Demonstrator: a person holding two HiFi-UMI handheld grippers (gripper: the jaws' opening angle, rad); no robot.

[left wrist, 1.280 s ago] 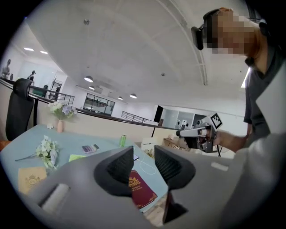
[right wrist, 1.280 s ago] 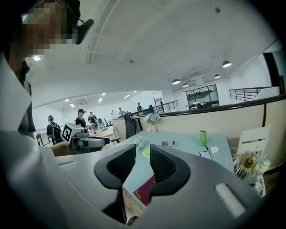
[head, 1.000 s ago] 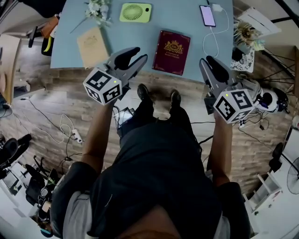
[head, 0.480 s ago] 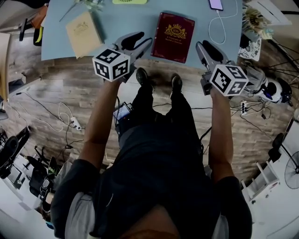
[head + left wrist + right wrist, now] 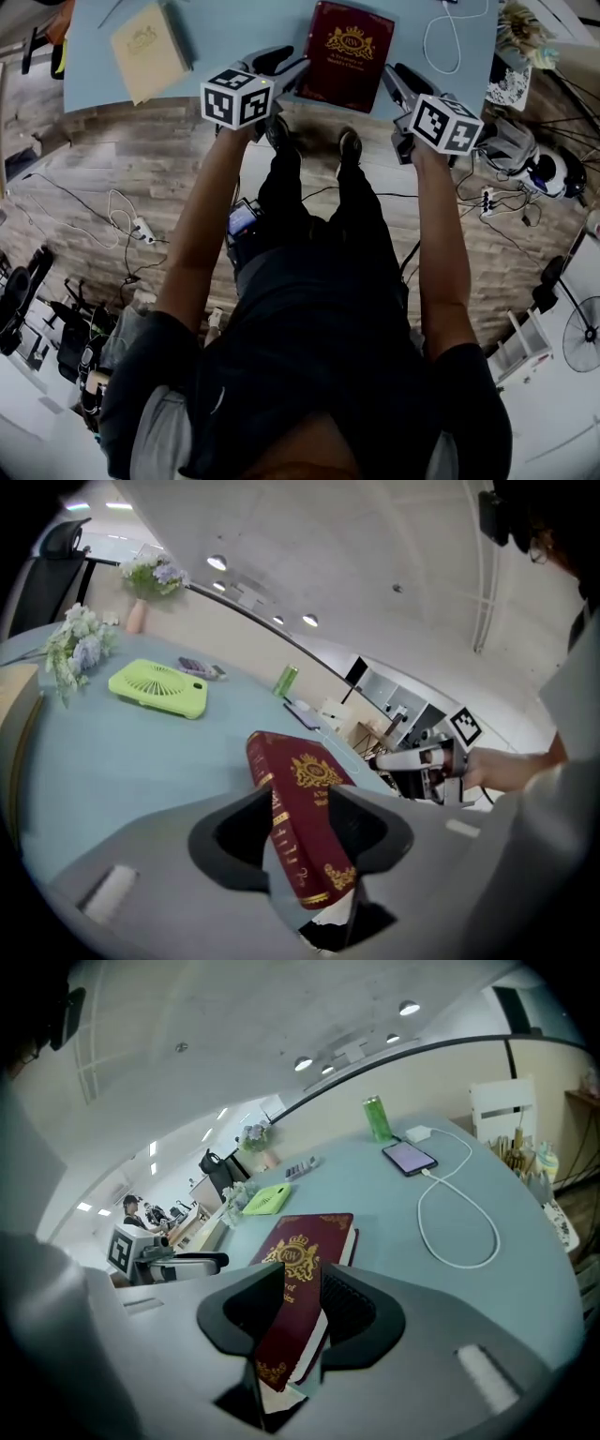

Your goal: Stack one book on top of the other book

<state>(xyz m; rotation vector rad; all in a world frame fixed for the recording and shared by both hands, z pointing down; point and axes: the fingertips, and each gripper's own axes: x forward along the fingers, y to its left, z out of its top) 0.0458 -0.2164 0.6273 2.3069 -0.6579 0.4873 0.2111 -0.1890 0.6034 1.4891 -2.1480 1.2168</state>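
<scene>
Left gripper [image 5: 300, 808], with the tan book [image 5: 145, 52] lying well apart to its left on the blue table [image 5: 234, 28], is clamping the maroon book's [image 5: 342, 52] near left corner; right gripper [image 5: 302, 1283] is clamping its near right corner.

A pale blue tabletop [image 5: 525, 1241] carries a flat lime-green fan [image 5: 157, 687] at its far left. A spray of pale flowers [image 5: 80, 644] lies just left of the fan. At the far right a lit phone [image 5: 409, 1157] lies flat, and a white cable [image 5: 497, 1234] loops from it to a white charger [image 5: 418, 1134]. An upright green can [image 5: 378, 1117] stands near the charger. Below the tabletop, a wooden floor [image 5: 94, 150] holds a power strip [image 5: 142, 230] and loose cords.
</scene>
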